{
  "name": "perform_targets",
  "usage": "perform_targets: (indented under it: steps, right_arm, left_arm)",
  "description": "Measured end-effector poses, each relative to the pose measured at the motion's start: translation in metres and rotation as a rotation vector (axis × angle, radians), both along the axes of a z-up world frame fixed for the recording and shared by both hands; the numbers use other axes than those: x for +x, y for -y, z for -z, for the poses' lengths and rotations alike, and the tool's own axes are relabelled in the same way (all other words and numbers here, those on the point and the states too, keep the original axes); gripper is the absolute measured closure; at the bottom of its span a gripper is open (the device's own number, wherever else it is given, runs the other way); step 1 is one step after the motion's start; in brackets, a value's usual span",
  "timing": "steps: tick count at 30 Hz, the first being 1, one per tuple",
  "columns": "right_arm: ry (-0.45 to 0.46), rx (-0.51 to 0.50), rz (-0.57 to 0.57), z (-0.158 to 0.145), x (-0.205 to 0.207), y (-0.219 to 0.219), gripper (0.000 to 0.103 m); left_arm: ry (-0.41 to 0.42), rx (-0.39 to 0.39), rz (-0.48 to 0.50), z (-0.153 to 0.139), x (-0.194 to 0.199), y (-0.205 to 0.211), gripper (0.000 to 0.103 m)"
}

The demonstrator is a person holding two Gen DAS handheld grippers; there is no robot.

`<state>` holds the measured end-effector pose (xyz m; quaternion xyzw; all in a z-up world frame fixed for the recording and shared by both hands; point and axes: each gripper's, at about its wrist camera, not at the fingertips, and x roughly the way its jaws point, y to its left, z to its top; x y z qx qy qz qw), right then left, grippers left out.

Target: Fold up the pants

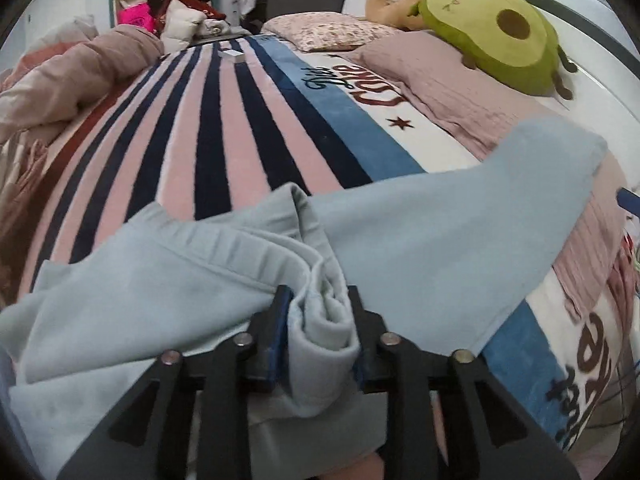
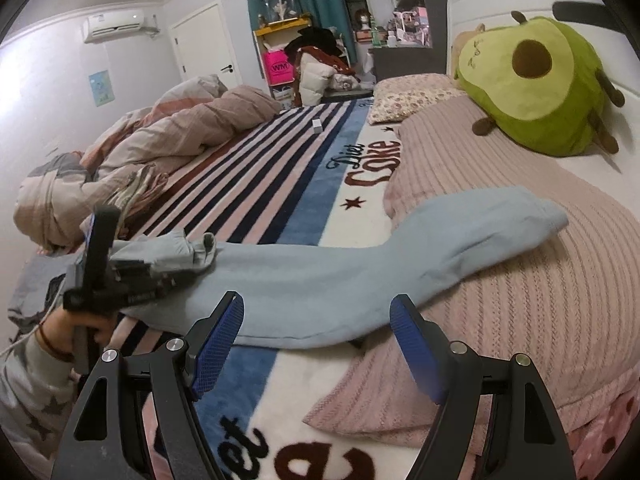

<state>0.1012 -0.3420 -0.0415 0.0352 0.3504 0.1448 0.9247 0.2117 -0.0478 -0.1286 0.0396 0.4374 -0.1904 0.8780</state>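
Observation:
Light blue pants point(image 1: 420, 240) lie on the striped bed blanket point(image 1: 224, 128), one leg stretched to the right onto a pink knitted pillow. My left gripper point(image 1: 318, 300) is shut on the bunched waistband end of the pants. In the right wrist view the pants point(image 2: 360, 272) run from left to upper right, their leg end on the pink pillow point(image 2: 520, 280). The left gripper point(image 2: 192, 264) shows there at the left, gripping the waistband. My right gripper point(image 2: 316, 308) is open and empty, just in front of the middle of the pants leg.
An avocado plush point(image 2: 536, 80) and a floral pillow point(image 2: 408, 94) sit at the bed head. A crumpled pink duvet point(image 2: 160, 136) fills the far left side of the bed. A small white box point(image 2: 317, 125) lies on the blanket. Shelves and clutter stand beyond.

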Motion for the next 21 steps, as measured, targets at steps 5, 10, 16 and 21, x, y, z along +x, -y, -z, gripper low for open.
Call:
perform_targets:
  steps: [5, 10, 16, 21]
  right_arm:
    - [-0.022, 0.033, -0.025, 0.007, 0.006, -0.009, 0.031]
    - [-0.039, 0.065, -0.108, 0.013, 0.021, -0.045, 0.024]
    - [-0.144, 0.082, -0.261, 0.037, 0.060, -0.122, 0.019]
    - [-0.243, 0.069, -0.298, 0.069, 0.101, -0.180, 0.019]
  left_arm:
    - [0.014, -0.102, 0.053, -0.030, -0.023, -0.021, 0.034]
    - [0.101, -0.084, -0.052, -0.058, -0.056, -0.081, 0.033]
    - [0.085, -0.133, -0.180, -0.041, -0.072, -0.151, 0.033]
    - [0.058, -0.171, -0.195, -0.015, -0.074, -0.170, 0.036]
